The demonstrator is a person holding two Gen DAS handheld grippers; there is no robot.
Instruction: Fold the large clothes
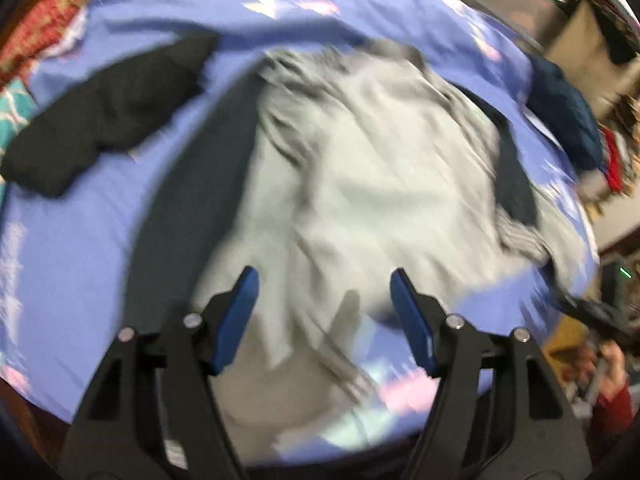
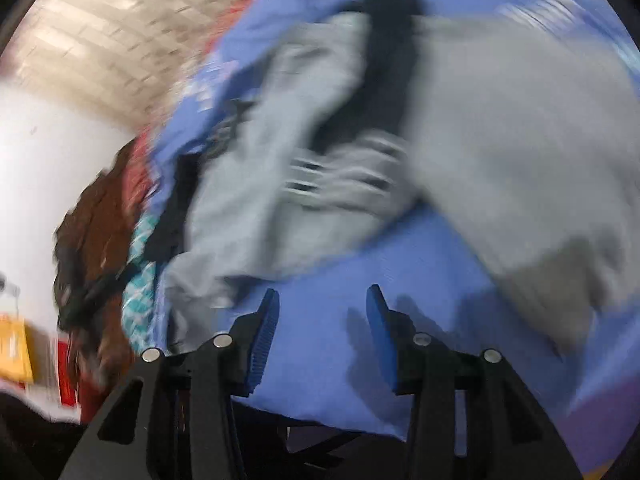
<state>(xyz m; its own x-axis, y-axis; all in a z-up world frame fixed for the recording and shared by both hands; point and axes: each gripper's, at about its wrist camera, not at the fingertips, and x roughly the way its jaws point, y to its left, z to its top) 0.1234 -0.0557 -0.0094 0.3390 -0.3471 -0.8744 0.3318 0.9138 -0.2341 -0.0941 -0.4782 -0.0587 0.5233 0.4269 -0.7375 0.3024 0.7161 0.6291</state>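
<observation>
A large grey garment with dark side panels (image 1: pixel 360 168) lies spread and rumpled on a blue bed sheet (image 1: pixel 72 248). It also shows in the right wrist view (image 2: pixel 500 120), with a sleeve and striped cuff (image 2: pixel 352 180) folded across. My left gripper (image 1: pixel 324 280) is open and empty, above the garment's near part. My right gripper (image 2: pixel 322 300) is open and empty, over bare blue sheet (image 2: pixel 320 340) just in front of the sleeve. Both views are blurred by motion.
A black garment (image 1: pixel 104 112) lies at the left on the sheet. A dark blue garment (image 1: pixel 564 112) lies at the right edge. A red patterned blanket (image 1: pixel 40 28) borders the far left. A brick wall (image 2: pixel 120 20) and brown clutter (image 2: pixel 92 240) are left of the bed.
</observation>
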